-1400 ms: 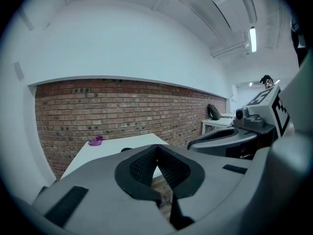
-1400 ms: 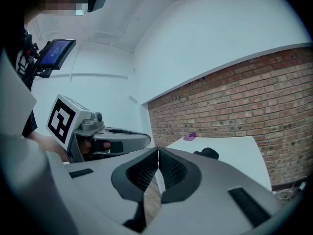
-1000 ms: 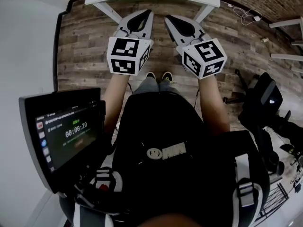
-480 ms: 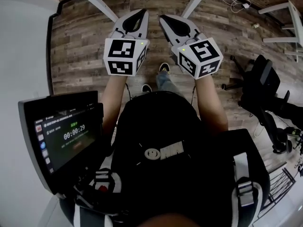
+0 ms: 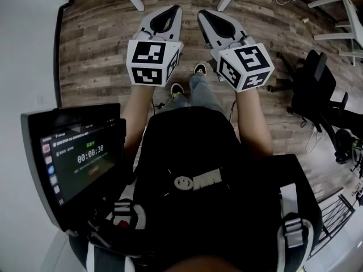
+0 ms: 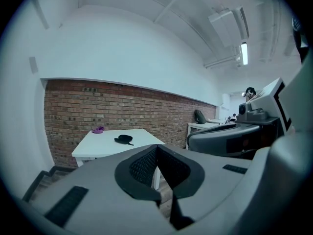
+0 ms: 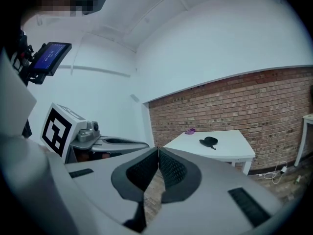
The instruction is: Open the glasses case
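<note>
- Head view, lower left: a dark screen on a mount shows a timer.
- Head view, upper centre, the left one of a pair: the left hand-held gripper is held out over a wood-plank floor. Its marker cube faces the camera. Its own view shows both jaws pressed together at the tips with nothing between them.
- Just to its right: the right hand-held gripper. Its jaws are likewise closed tip to tip and hold nothing.
- Head view, right edge: a black chair stands on the floor.
- Left gripper view, left of centre: a white table stands in front of a brick wall, well apart from both grippers. The glasses case, small and black, lies on the tabletop. A small purple object lies near the table's far left corner, apart from the case.
- Right gripper view, right of centre: the same table appears with the case near the middle of its top. The case is too small here to tell whether its lid is open or closed.
</note>
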`<act>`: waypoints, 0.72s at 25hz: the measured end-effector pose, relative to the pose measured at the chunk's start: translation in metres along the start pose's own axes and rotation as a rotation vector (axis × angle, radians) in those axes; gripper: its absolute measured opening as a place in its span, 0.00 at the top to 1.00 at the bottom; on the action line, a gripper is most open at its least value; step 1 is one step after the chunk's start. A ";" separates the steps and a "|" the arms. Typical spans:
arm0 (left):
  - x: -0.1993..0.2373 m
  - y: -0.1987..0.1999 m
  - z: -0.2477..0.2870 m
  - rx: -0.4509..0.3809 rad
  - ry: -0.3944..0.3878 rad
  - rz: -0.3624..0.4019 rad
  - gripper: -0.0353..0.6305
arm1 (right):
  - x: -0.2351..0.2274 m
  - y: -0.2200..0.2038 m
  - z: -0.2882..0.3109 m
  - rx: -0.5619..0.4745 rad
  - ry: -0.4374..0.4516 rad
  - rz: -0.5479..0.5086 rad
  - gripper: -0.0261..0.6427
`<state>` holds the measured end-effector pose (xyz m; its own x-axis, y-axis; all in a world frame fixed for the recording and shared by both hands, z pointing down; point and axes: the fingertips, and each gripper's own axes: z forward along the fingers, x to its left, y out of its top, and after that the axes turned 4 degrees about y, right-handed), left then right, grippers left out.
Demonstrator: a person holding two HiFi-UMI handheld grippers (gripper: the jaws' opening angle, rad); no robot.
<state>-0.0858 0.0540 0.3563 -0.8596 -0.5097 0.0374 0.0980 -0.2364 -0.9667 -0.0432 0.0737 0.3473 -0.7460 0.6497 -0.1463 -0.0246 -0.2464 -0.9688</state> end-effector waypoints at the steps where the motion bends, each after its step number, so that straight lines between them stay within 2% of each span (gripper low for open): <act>1: -0.003 -0.002 -0.007 0.001 0.000 -0.001 0.94 | 0.007 -0.001 -0.005 0.001 0.000 -0.003 0.95; 5: -0.017 0.003 -0.021 -0.010 0.007 0.006 0.94 | 0.016 0.004 -0.021 -0.005 0.009 -0.018 0.95; 11: -0.059 0.019 -0.016 -0.011 0.038 0.017 0.94 | -0.008 0.016 -0.060 -0.037 0.033 -0.009 0.95; 14: -0.088 0.010 -0.044 -0.020 0.053 0.030 0.94 | 0.010 0.006 -0.095 -0.053 0.044 -0.017 0.95; 18: -0.095 0.003 -0.065 -0.025 0.064 0.025 0.94 | 0.027 -0.001 -0.105 -0.047 0.033 -0.040 0.95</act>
<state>-0.0365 0.1557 0.3338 -0.8874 -0.4609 -0.0024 0.1079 -0.2026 -0.9733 0.0070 0.1670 0.3237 -0.7225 0.6820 -0.1134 -0.0218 -0.1864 -0.9822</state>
